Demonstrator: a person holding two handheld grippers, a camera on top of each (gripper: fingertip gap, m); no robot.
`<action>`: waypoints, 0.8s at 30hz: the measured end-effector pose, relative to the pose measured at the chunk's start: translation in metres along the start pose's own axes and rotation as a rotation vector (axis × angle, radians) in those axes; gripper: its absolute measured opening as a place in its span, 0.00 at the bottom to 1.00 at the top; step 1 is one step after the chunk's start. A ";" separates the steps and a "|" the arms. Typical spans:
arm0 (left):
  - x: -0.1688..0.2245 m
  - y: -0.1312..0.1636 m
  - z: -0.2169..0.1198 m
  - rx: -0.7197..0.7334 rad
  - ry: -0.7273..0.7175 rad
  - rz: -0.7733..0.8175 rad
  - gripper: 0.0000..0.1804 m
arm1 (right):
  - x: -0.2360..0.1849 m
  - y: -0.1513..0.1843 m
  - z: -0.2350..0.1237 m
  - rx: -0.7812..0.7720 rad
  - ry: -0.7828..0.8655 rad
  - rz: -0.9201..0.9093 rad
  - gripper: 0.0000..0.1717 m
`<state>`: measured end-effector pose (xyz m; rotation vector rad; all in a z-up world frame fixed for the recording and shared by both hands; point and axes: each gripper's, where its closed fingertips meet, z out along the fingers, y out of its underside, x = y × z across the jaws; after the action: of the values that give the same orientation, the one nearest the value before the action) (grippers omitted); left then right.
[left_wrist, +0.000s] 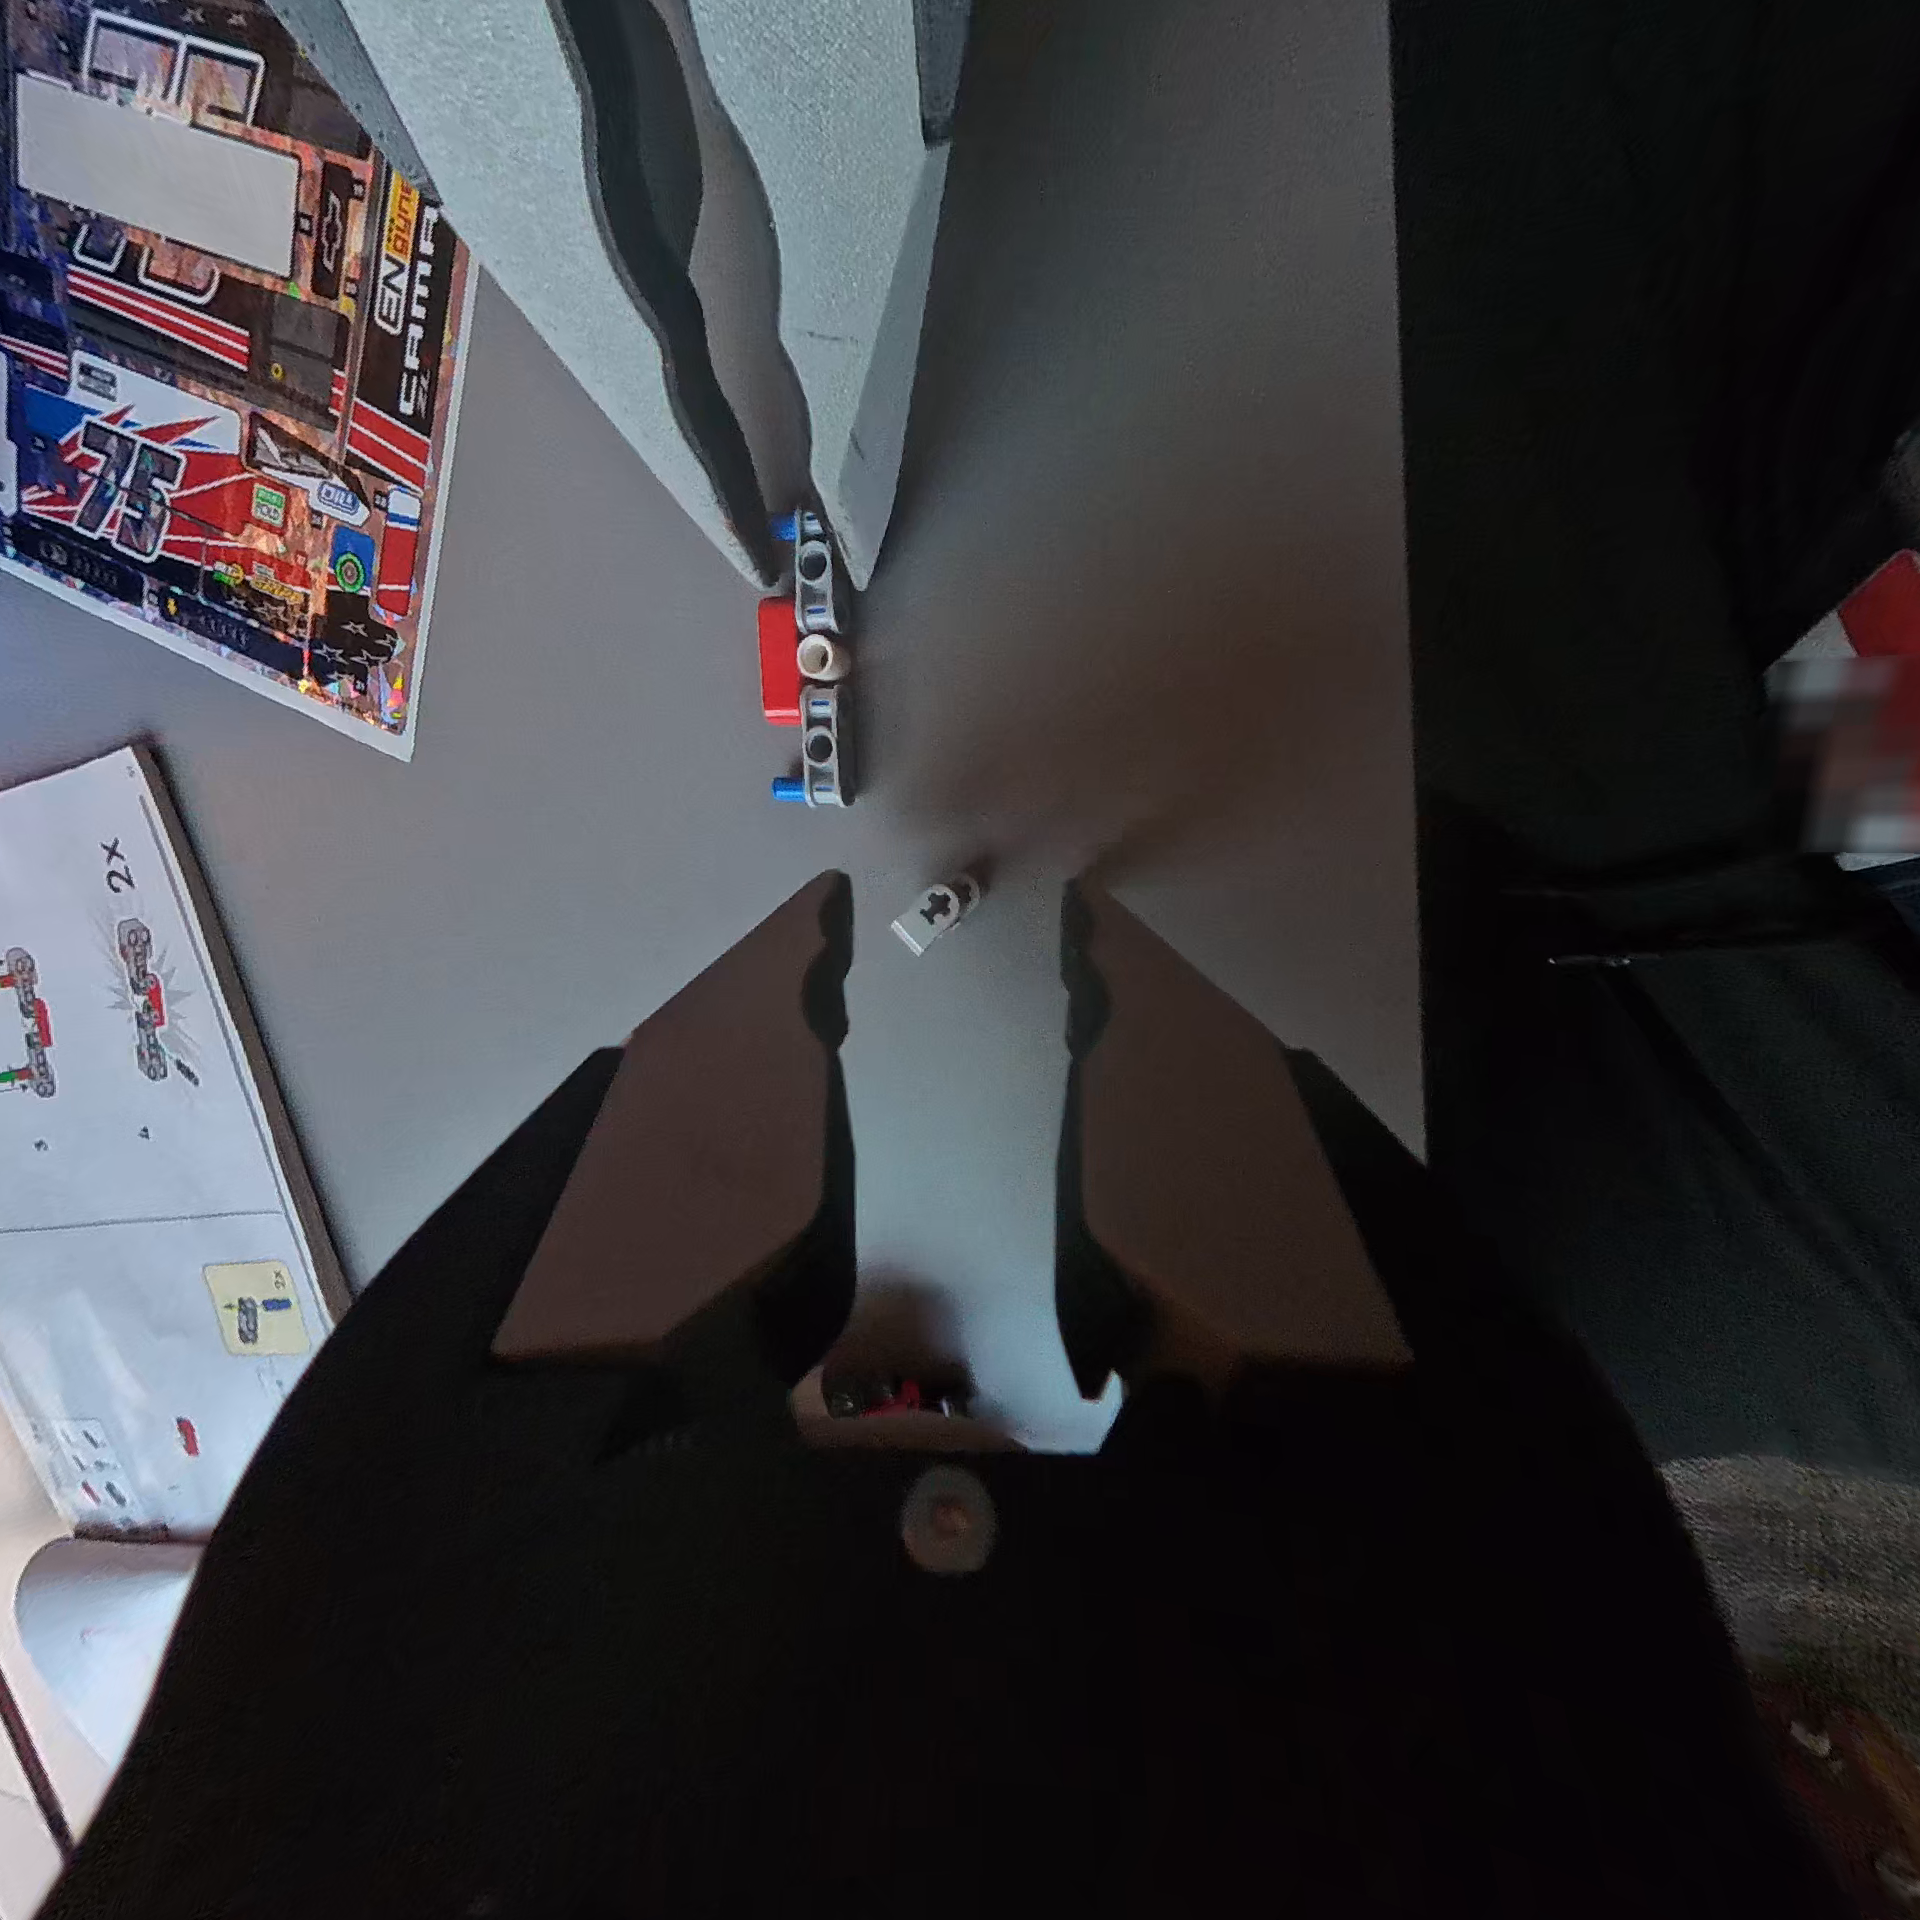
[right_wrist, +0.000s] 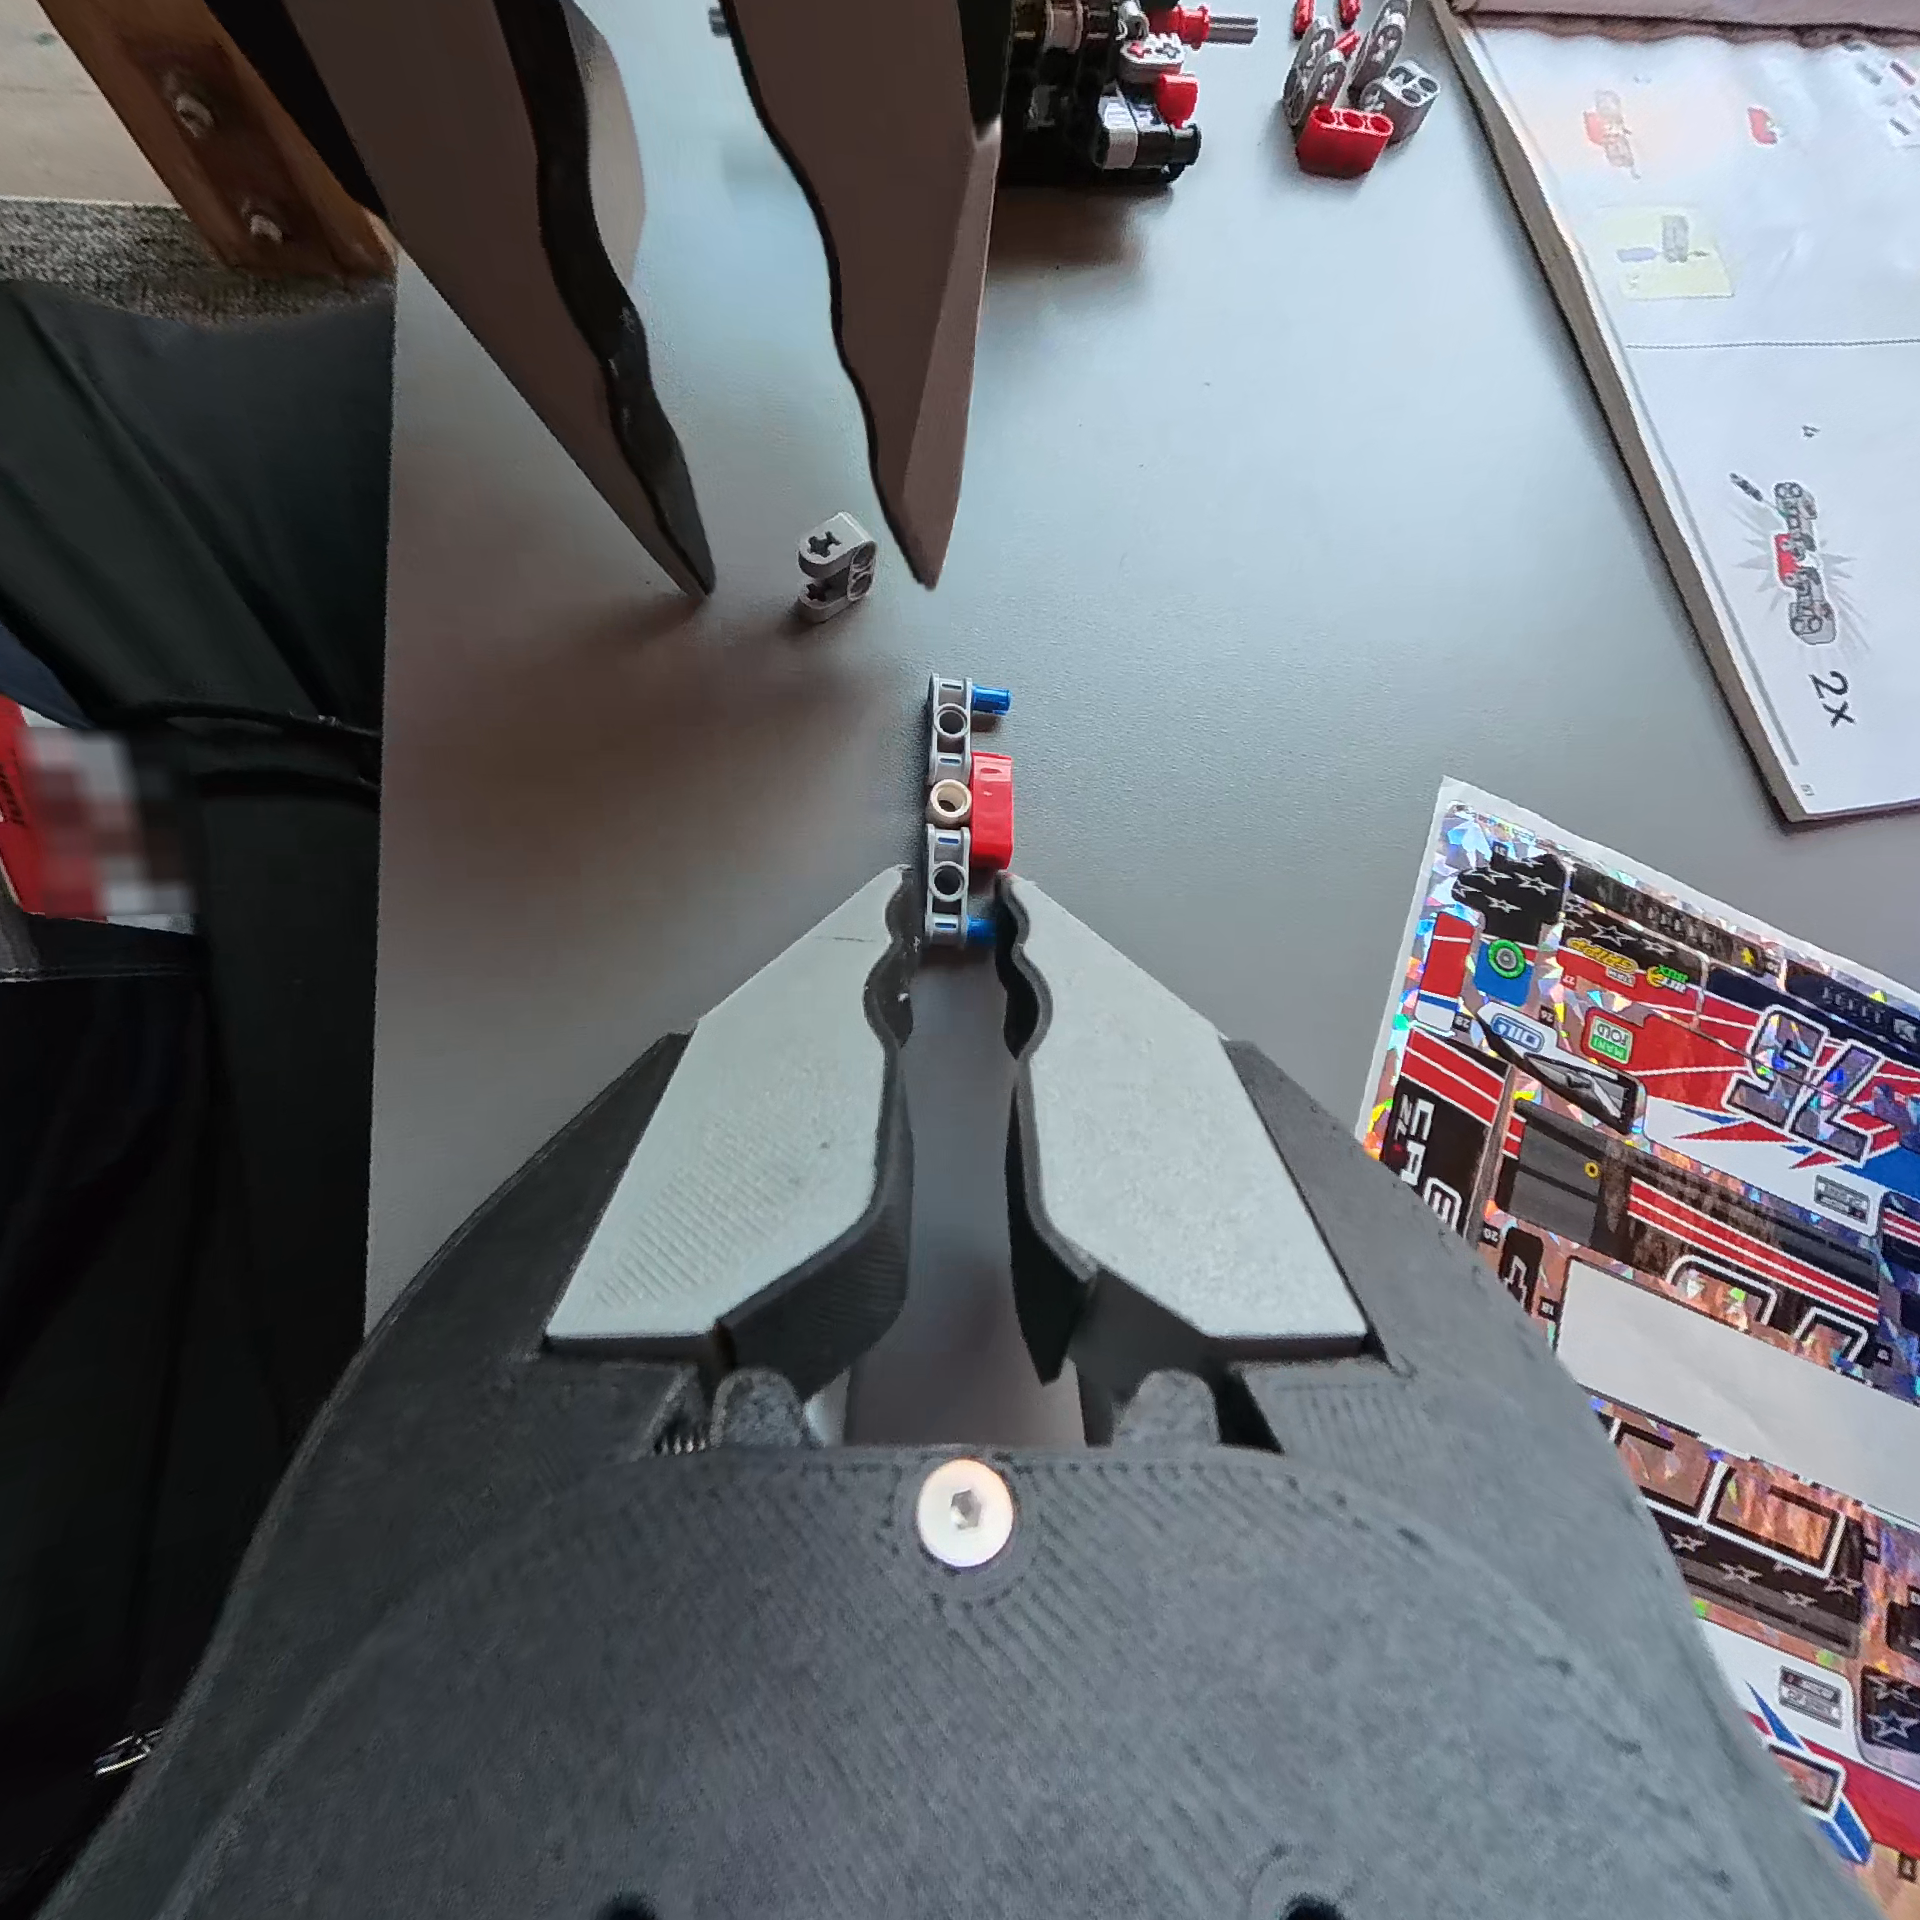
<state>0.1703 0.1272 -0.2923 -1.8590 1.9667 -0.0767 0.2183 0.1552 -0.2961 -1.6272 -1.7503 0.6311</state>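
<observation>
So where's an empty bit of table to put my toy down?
There is bare grey table between the small brick assembly and the instruction booklet, above the sticker sheet. It is crowded in the middle, where both grippers meet near the loose grey connector, and at the far edge around the brick pile.

Count on the grey table (right_wrist: 1247, 520):
- grippers — 2: left gripper (left_wrist: 956, 914), right gripper (right_wrist: 954, 904)
- small brick assembly (right_wrist: 961, 805) — 1, with 2 blue pins
- loose grey connector (right_wrist: 834, 566) — 1
- sticker sheet (right_wrist: 1662, 1122) — 1
- instruction booklet (right_wrist: 1745, 364) — 1
</observation>
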 end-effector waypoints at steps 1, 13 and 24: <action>0.000 0.001 -0.002 0.000 -0.013 -0.011 0.22 | 0.000 0.000 0.000 0.000 -0.002 0.001 0.06; 0.036 0.011 -0.045 0.183 -0.109 -0.201 0.21 | 0.000 0.001 0.000 -0.001 -0.020 0.018 0.04; 0.055 0.022 -0.032 0.175 -0.076 -0.196 0.18 | 0.001 -0.002 -0.004 0.029 -0.091 0.110 0.03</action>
<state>0.1385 0.0684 -0.2850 -1.9041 1.6662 -0.2253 0.2198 0.1562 -0.2923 -1.7080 -1.7157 0.7899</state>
